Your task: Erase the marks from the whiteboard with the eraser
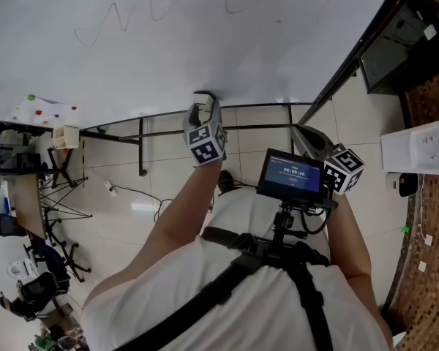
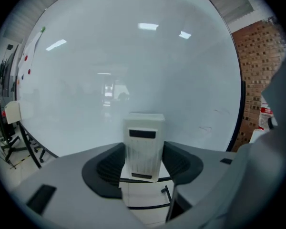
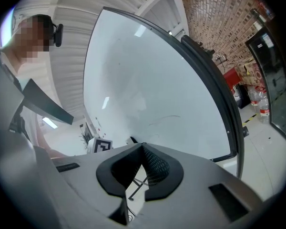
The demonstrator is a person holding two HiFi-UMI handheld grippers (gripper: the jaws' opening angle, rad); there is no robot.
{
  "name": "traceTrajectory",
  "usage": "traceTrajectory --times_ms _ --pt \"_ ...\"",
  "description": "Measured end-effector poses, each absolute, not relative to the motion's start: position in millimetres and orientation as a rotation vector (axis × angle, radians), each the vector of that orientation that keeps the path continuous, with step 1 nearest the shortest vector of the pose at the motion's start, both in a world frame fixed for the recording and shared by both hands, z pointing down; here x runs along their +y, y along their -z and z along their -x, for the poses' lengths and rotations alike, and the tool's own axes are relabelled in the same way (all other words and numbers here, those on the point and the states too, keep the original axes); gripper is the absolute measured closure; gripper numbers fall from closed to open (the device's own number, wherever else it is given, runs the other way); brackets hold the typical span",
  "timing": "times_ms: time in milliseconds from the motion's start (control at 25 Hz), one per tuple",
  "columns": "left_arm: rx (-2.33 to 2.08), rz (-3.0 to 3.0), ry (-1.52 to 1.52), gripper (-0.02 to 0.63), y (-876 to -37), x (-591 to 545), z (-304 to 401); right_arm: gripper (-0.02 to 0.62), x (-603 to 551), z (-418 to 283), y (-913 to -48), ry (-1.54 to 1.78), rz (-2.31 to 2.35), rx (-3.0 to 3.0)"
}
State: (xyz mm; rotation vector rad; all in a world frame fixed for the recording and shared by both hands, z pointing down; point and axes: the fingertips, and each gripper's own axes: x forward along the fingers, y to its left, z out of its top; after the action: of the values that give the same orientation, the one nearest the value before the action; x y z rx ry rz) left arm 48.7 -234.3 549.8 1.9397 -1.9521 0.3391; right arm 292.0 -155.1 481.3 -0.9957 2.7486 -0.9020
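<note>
The whiteboard (image 1: 205, 42) fills the upper head view, and a thin wavy pen line (image 1: 157, 6) runs across its top part. My left gripper (image 1: 203, 112) is shut on a white block eraser (image 2: 143, 144), whose end (image 1: 205, 96) is at the board's lower part, well below the line. In the left gripper view the board (image 2: 133, 66) looks almost blank, with faint strokes (image 2: 207, 127) at the right. My right gripper (image 1: 300, 132) is shut and empty, near the board's lower right frame. In its view the jaws (image 3: 143, 147) meet in front of the board (image 3: 148, 75) and a faint line (image 3: 164, 119).
Coloured magnets (image 1: 40, 108) dot the board's left end, above a small white box (image 1: 66, 136). Desks and chairs (image 1: 29, 218) crowd the left floor. A chest-mounted screen (image 1: 290, 174) sits between my arms. Brick wall (image 1: 432, 291), a white cabinet (image 1: 418, 146) and a dark door (image 1: 391, 50) stand right.
</note>
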Motion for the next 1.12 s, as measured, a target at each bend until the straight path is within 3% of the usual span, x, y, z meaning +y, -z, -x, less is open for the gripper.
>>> traceTrajectory --times_ms 440,840,960,1120 --pt "-1.813 -1.927 -0.196 0.325 -550.4 -243.2 -141.2 0.592 -138.5 -340.9 -489.9 0.894 1.112 2.705" --pt "-1.423 -2.338 -0.429 0.323 -557.3 -254.1 -273.0 0.591 -129.1 -380.3 -498.4 0.89 1.22 2.63" --pt "-1.406 -2.402 -0.447 0.322 -559.4 -250.8 -272.0 0.592 -125.1 -388.7 -497.0 0.892 1.241 2.603" --pt "-1.488 -2.308 -0.509 0.324 -574.4 -246.6 -220.1 0.591 -128.1 -389.2 -494.0 0.895 1.231 2.602"
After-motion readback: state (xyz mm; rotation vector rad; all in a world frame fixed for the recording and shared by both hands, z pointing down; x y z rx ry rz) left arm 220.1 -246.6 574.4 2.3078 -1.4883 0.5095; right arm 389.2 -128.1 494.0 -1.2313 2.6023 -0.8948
